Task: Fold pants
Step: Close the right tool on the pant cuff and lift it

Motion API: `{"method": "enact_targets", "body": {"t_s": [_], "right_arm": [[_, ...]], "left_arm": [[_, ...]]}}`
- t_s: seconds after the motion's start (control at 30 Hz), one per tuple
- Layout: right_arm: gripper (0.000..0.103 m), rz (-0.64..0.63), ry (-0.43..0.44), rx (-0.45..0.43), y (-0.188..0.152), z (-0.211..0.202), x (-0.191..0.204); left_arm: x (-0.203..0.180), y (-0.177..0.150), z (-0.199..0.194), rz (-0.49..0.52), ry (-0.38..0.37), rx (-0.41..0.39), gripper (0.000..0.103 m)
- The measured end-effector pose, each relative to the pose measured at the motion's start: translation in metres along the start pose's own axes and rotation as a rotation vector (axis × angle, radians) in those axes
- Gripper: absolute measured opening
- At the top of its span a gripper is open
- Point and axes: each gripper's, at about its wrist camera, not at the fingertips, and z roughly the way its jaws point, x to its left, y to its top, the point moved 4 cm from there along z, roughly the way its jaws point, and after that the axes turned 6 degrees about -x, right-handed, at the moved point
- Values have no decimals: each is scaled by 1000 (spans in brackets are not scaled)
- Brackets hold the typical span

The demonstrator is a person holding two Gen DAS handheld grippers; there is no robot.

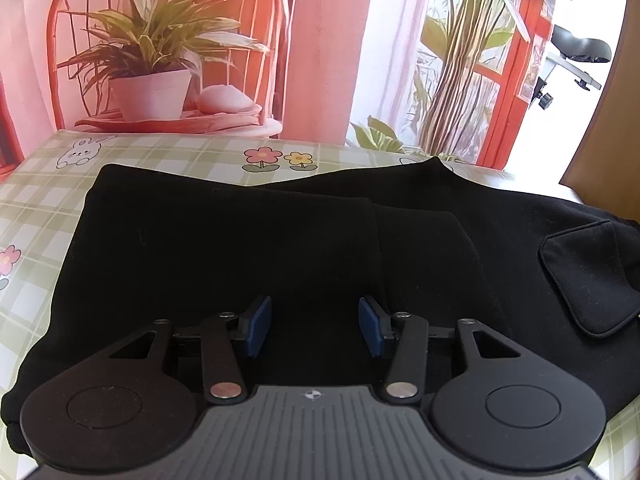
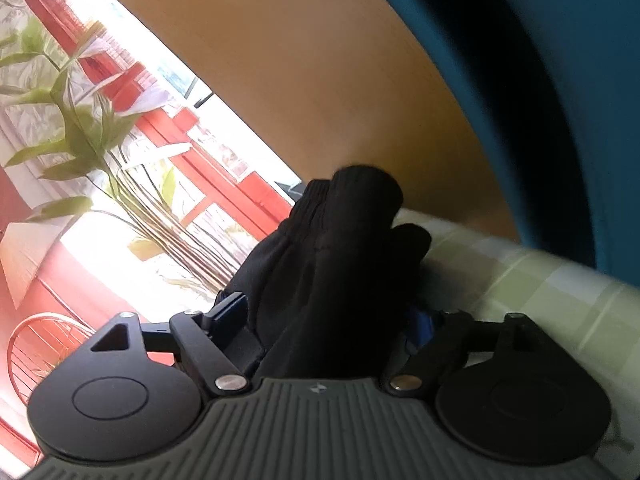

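Observation:
Black pants (image 1: pixel 248 248) lie spread on a table with a green checked cloth (image 1: pixel 36 200), partly folded over, with a pocket flap (image 1: pixel 588 276) at the right. My left gripper (image 1: pixel 315 326) hovers just above the pants near their front edge, open and empty, blue pads (image 1: pixel 258 326) apart. In the right wrist view my right gripper (image 2: pixel 326 320) holds a bunched part of the pants (image 2: pixel 332 248), with a ribbed band on top, lifted above the table (image 2: pixel 520 276). The cloth fills the gap between its jaws and hides most of the right pad.
A potted plant (image 1: pixel 152 76) stands on a red wire chair (image 1: pixel 168 40) behind the table's far edge. A tall plant (image 1: pixel 464 80) and a red window frame (image 1: pixel 516 80) are at the back right. A yellow wall (image 2: pixel 320 60) and a blue edge (image 2: pixel 560 80) lie beyond the right gripper.

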Motion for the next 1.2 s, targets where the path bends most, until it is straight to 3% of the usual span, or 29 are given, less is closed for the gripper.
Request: {"method": "enact_targets", "body": {"t_s": [0.1,0.17,0.27,0.4,0.47,0.57,0.73,0.87,0.93,0.97,1.1,1.2], "right_arm": [[76,3,69,47,-7,-1,7],[76,-43,55,42,-5,3,11],[67,42,66,35,5,12,-2],[64,42,45,27,8,23,-7],[35,61,26,18,9,22,-11],[26,63,40,-4,11,10,-11],[25,-62,31,-69,20,-26,5],[25,-91,0,-80,22,-45,3],[25,-94,-23,-64,21,-47,-2],[25,-93,-29,-59,21,-48,-2],[24,-187,-1,-79,26,-58,27],[24,-280,64,-102,31,-64,69]], "left_arm": [[-1,-1,0,5,2,-4,51],[0,-1,-1,1,0,-6,51],[0,-1,-1,1,-2,-5,51],[-1,-1,-1,-4,5,-7,51],[-2,-1,-1,-2,13,-8,51],[-9,3,-3,36,29,-9,50],[-25,16,-11,56,-58,-68,51],[-48,13,-2,83,-139,-34,51],[-59,4,10,126,-152,12,51],[-61,2,12,138,-151,-4,53],[-51,13,20,55,-187,55,54],[-35,20,8,-9,-224,47,52]]}}
